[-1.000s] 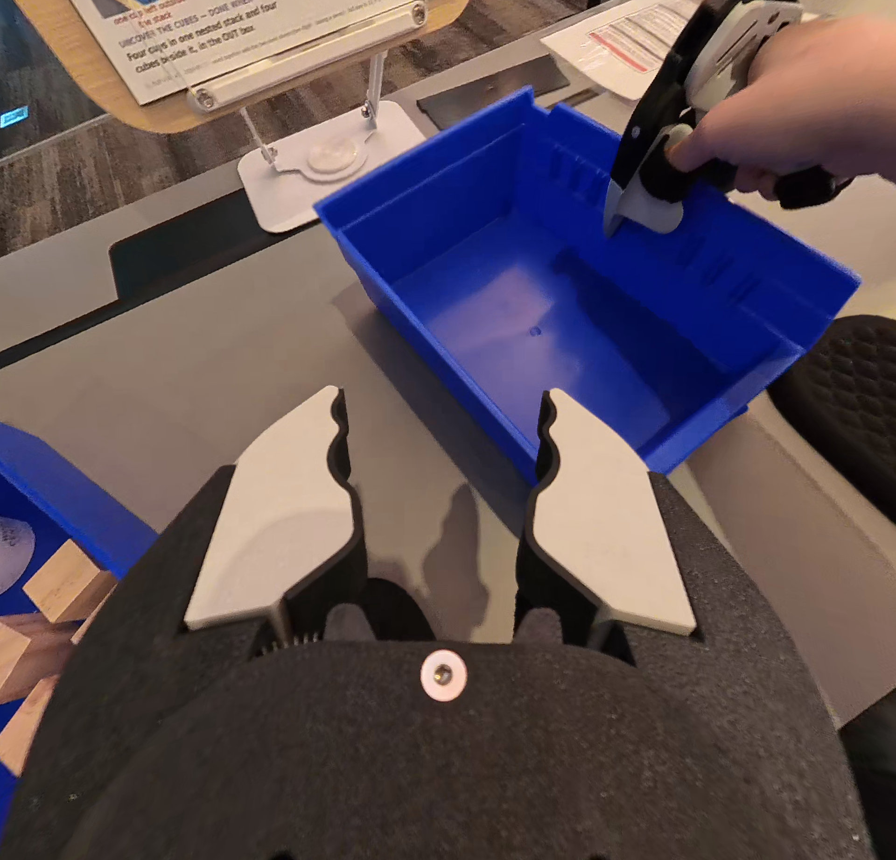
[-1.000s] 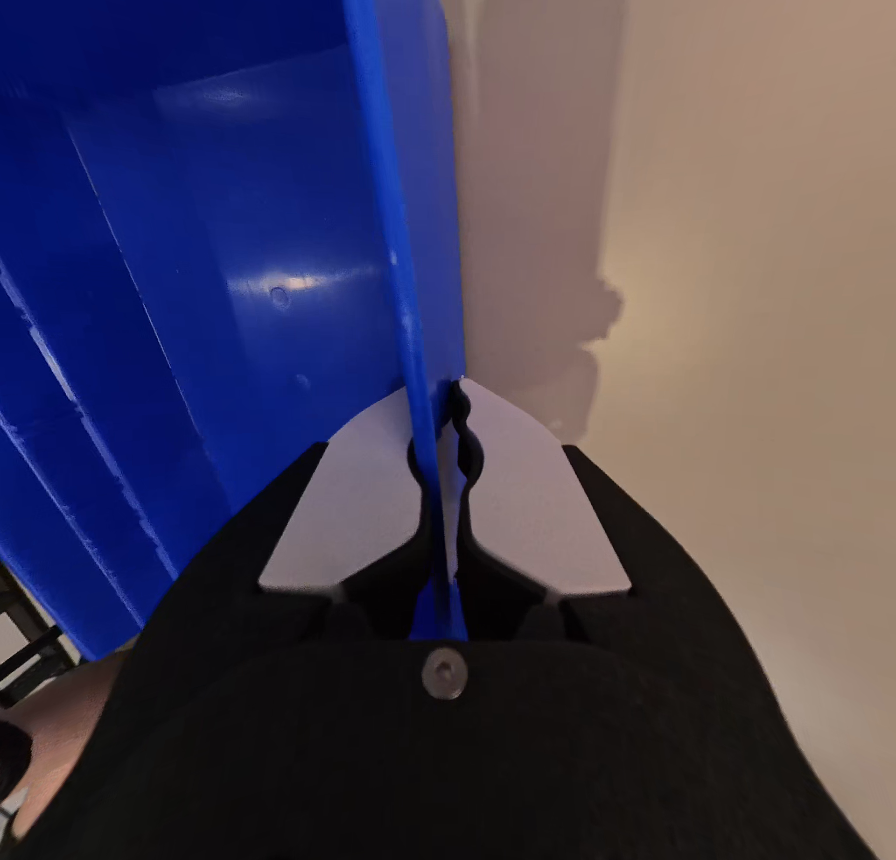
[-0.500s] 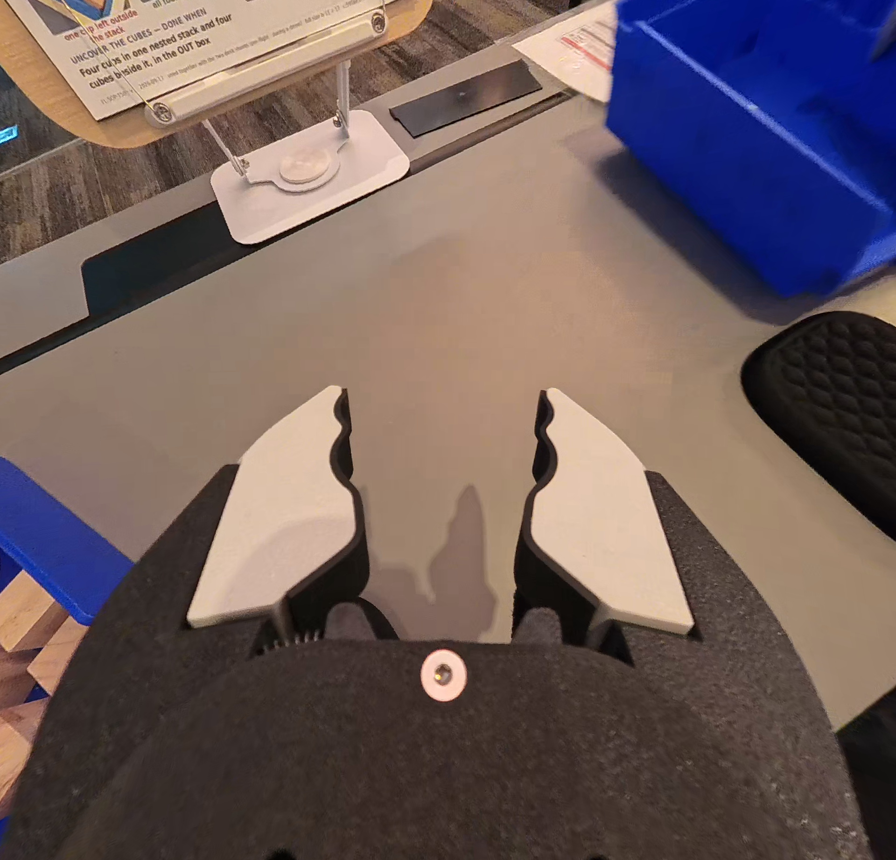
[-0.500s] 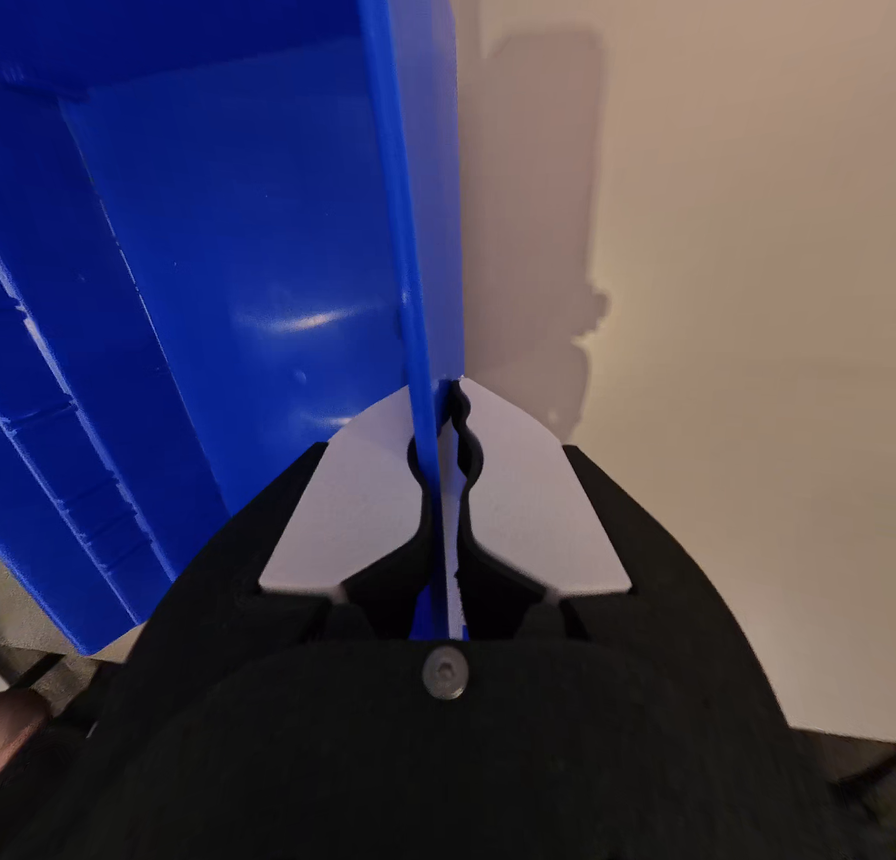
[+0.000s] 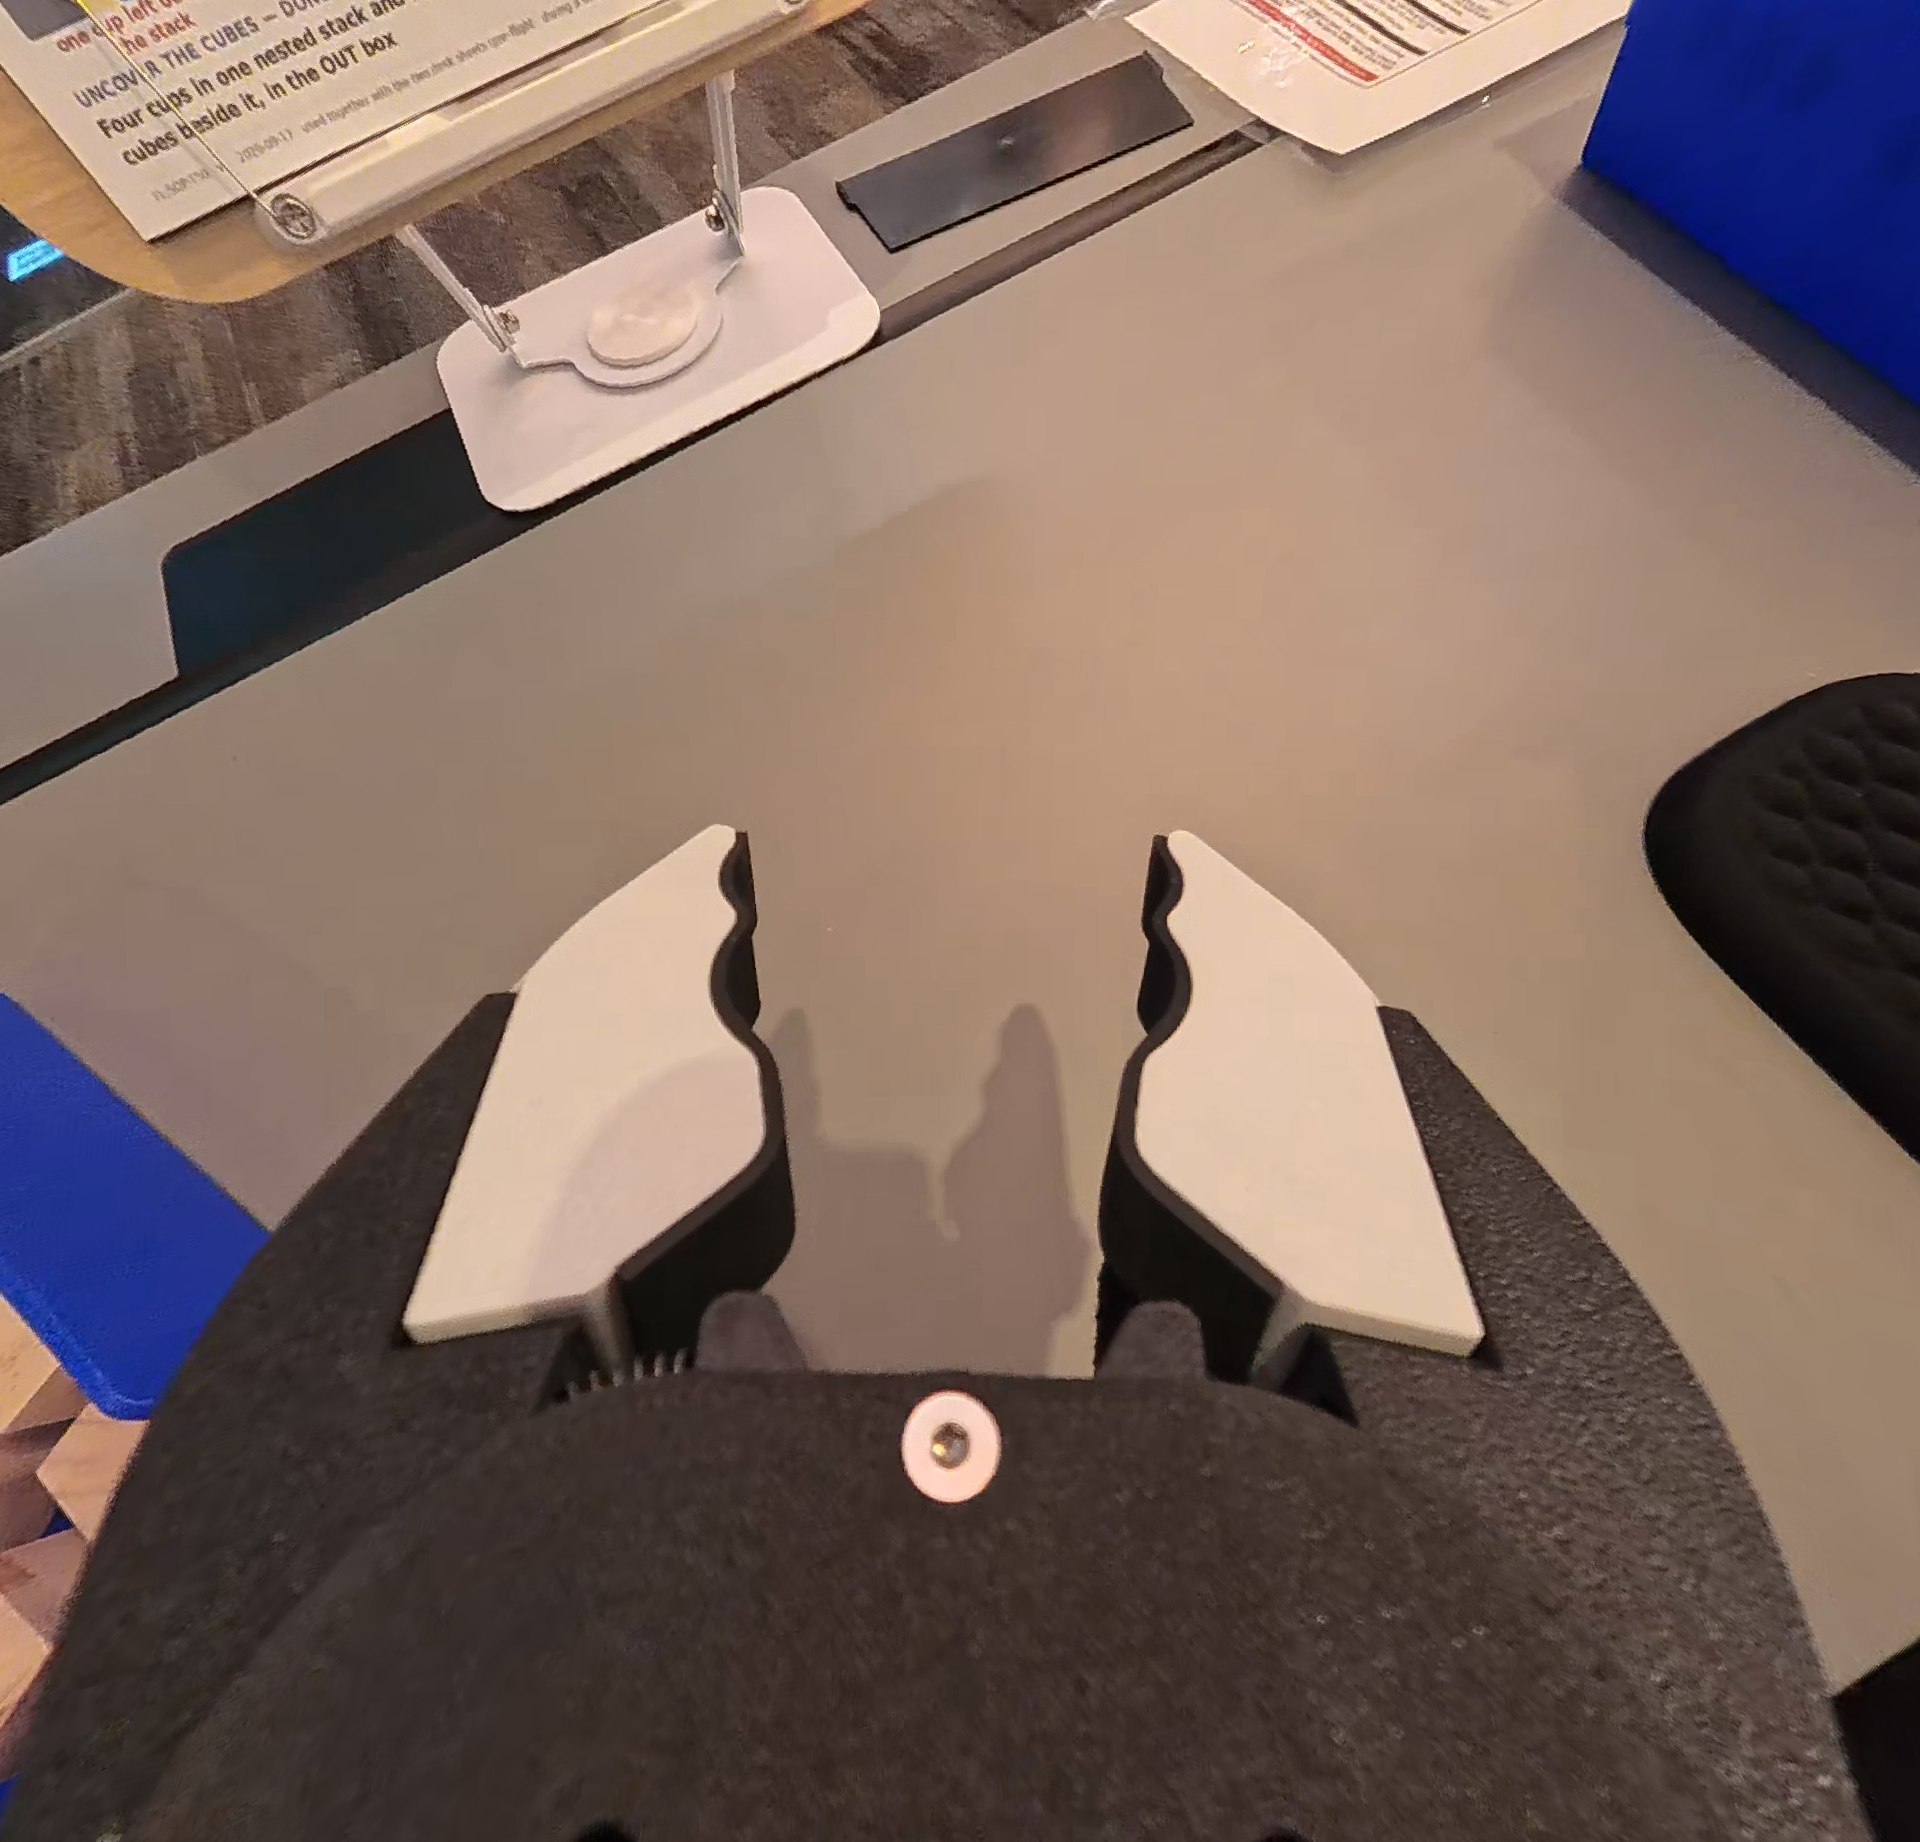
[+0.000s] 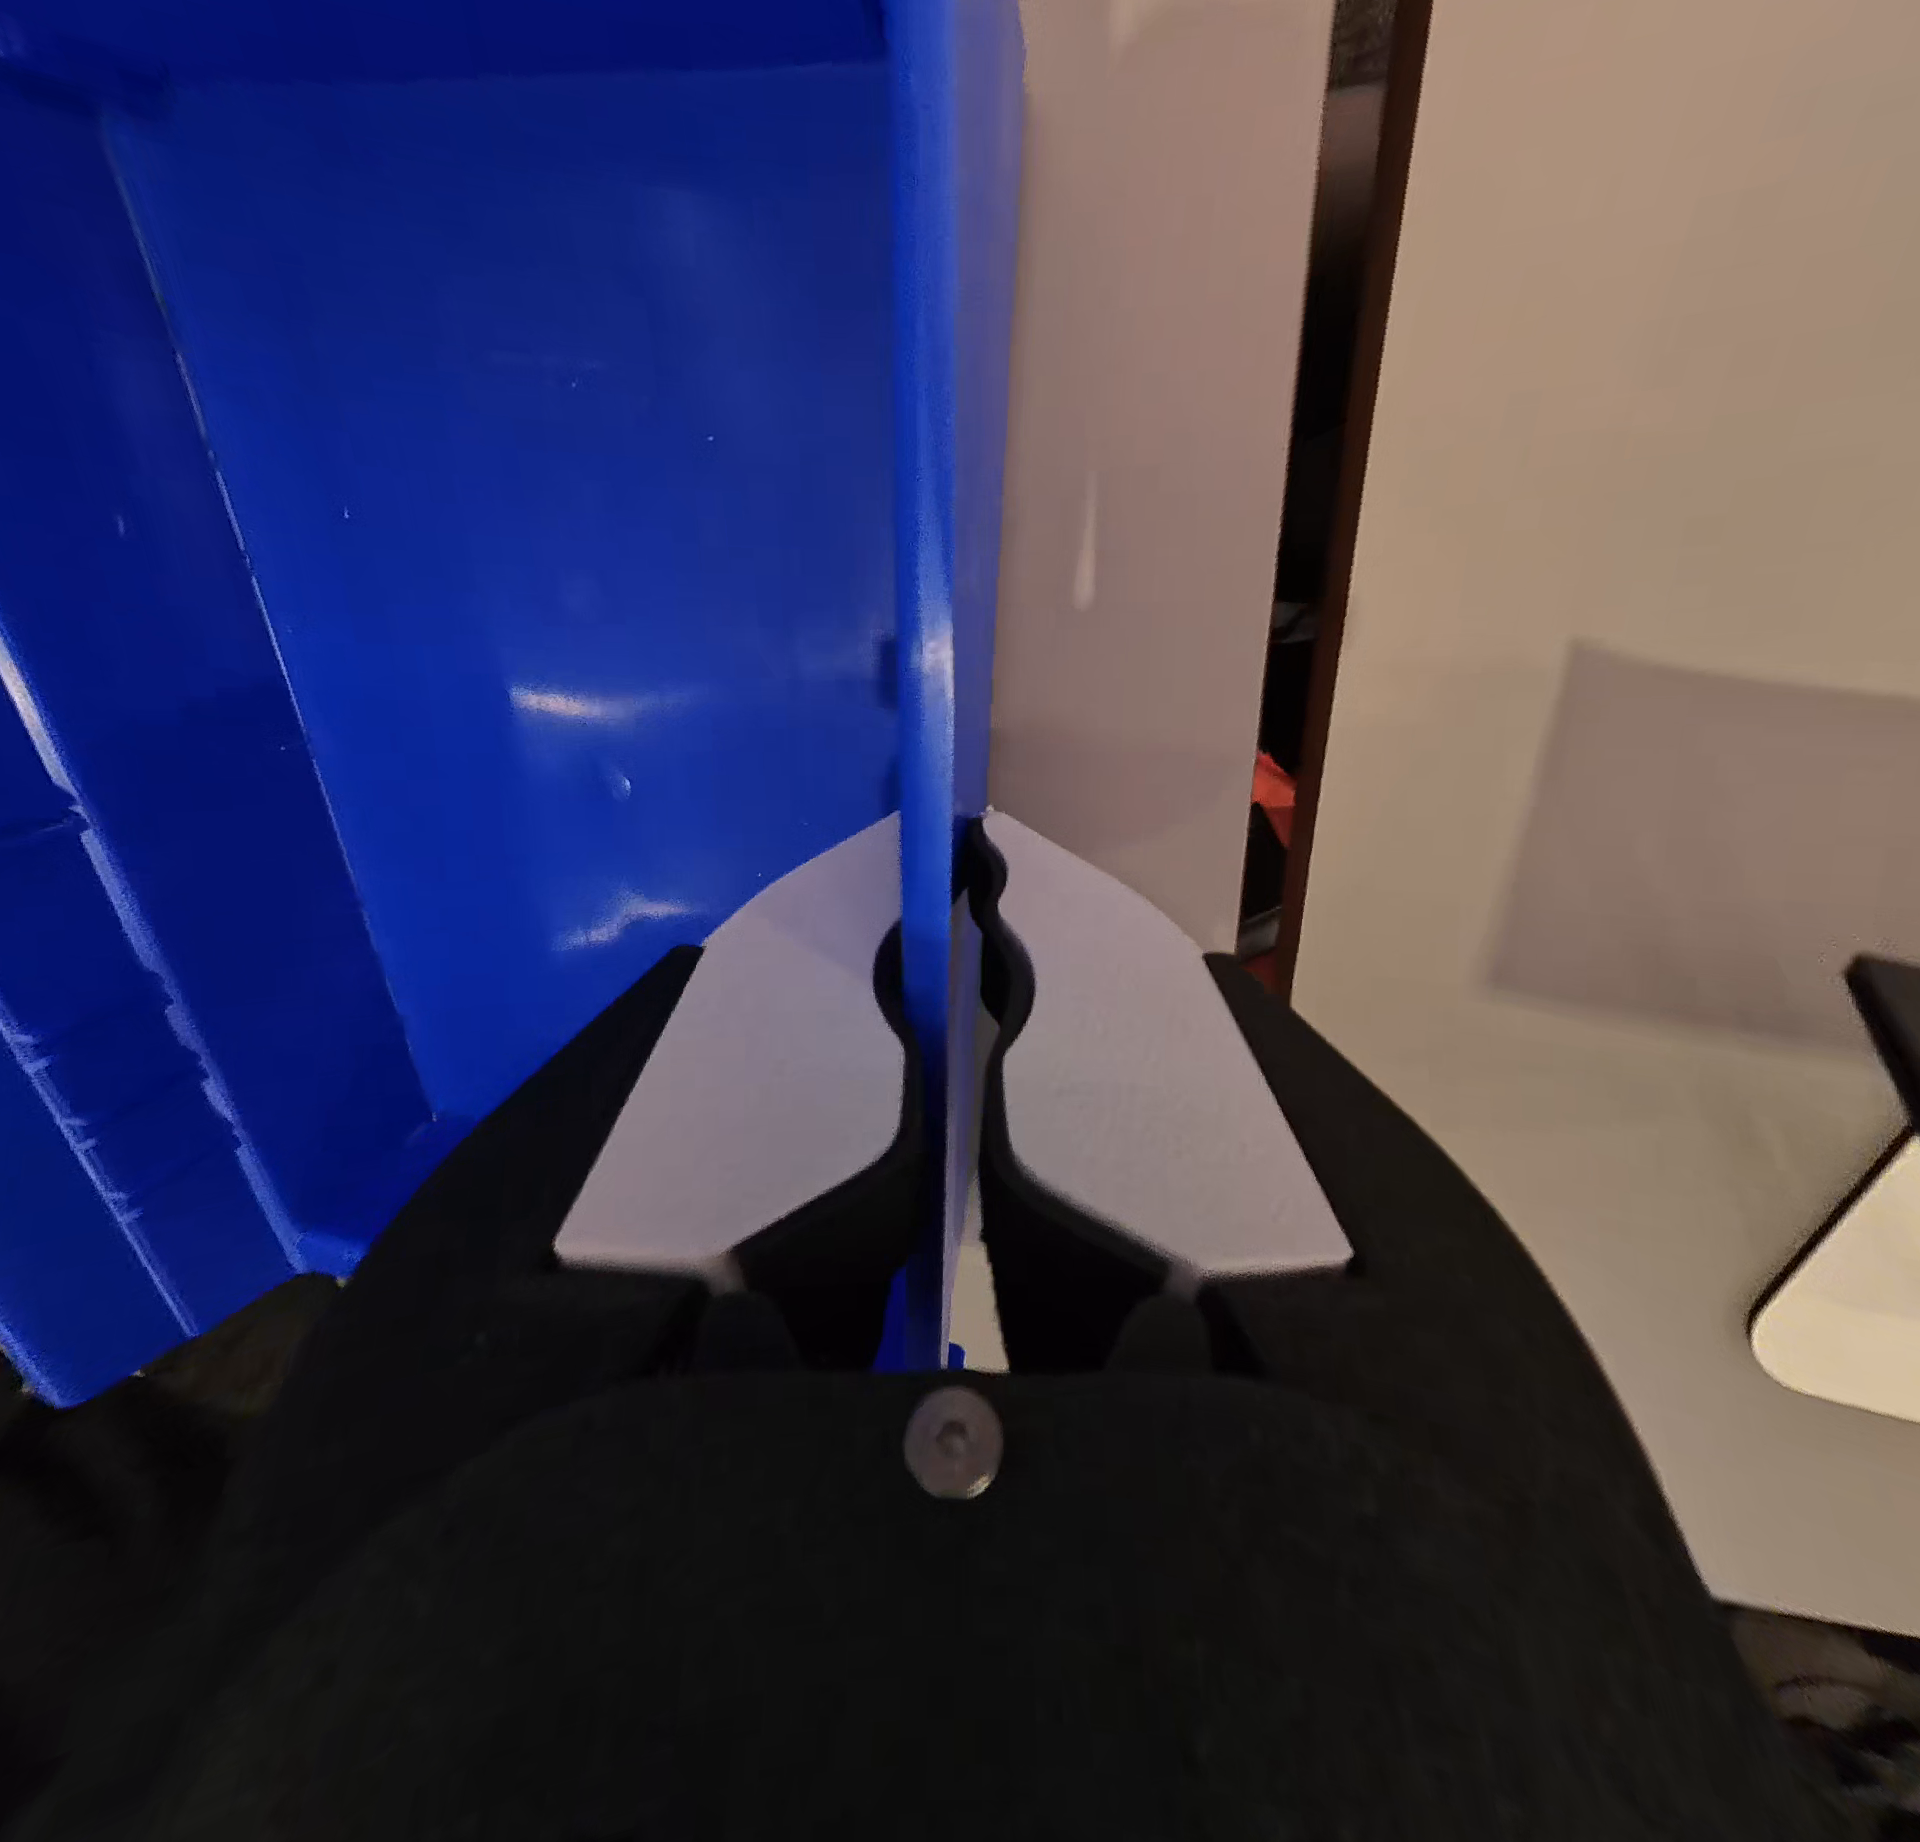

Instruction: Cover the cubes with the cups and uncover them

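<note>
My left gripper [image 5: 948, 842] is open and empty, low over the bare grey table [image 5: 1039, 597]. My right gripper [image 6: 961, 826] is shut on the side wall of an empty blue bin [image 6: 520, 504]. That bin shows at the far right of the left wrist view [image 5: 1787, 109]. A second blue bin [image 5: 94, 1221] stands at the left edge, with wooden cubes [image 5: 31, 1449] just showing in it. No cups are in view.
An instruction board on a white stand [image 5: 665, 338] is at the table's back edge. A printed sheet [image 5: 1382, 26] lies at the back right. A black mesh chair part [image 5: 1808, 857] is off the table's right edge. A white tabletop [image 6: 1849, 1304] is at right.
The right gripper has carried the empty blue bin from the table's middle off to the right. The left gripper stays open and has shifted slightly.
</note>
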`<control>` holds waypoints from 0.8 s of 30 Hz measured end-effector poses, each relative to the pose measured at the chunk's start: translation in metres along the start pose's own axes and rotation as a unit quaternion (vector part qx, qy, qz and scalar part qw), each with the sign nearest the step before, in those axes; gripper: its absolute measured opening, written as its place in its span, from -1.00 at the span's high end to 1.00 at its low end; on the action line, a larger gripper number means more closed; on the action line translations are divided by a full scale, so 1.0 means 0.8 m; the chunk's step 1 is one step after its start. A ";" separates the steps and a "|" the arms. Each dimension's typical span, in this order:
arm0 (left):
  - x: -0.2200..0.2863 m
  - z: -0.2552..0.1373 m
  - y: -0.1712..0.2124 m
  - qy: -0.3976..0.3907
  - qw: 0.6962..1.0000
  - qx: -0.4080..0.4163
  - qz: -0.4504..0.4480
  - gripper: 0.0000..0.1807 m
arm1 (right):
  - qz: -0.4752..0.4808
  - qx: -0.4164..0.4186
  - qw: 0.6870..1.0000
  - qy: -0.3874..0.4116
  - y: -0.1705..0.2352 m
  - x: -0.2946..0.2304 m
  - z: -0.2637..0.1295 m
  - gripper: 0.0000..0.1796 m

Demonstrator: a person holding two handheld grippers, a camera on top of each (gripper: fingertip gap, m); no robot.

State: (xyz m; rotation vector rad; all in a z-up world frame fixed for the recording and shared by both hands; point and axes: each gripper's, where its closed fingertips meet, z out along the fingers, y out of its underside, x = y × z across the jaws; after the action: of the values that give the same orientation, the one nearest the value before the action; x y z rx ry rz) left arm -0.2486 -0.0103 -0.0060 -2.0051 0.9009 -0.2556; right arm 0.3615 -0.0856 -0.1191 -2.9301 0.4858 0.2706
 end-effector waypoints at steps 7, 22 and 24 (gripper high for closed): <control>-0.008 -0.013 0.005 -0.011 1.000 0.001 -0.005 0.19 | -0.045 0.052 0.997 0.016 -0.018 -0.001 0.000 0.87; -0.384 -0.205 0.235 -0.410 0.887 -0.128 -0.169 0.21 | -0.201 0.368 0.899 0.129 -0.046 -0.205 -0.177 0.47; -0.411 -0.205 0.269 -0.385 0.882 -0.145 -0.229 0.17 | -0.232 0.371 0.893 0.109 -0.037 -0.259 -0.167 0.45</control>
State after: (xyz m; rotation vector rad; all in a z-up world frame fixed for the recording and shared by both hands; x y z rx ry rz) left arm -0.6713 0.0357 -0.0317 -2.2891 -0.0559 0.4345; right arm 0.1984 -0.0200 0.0562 -2.2181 -0.0986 -0.2592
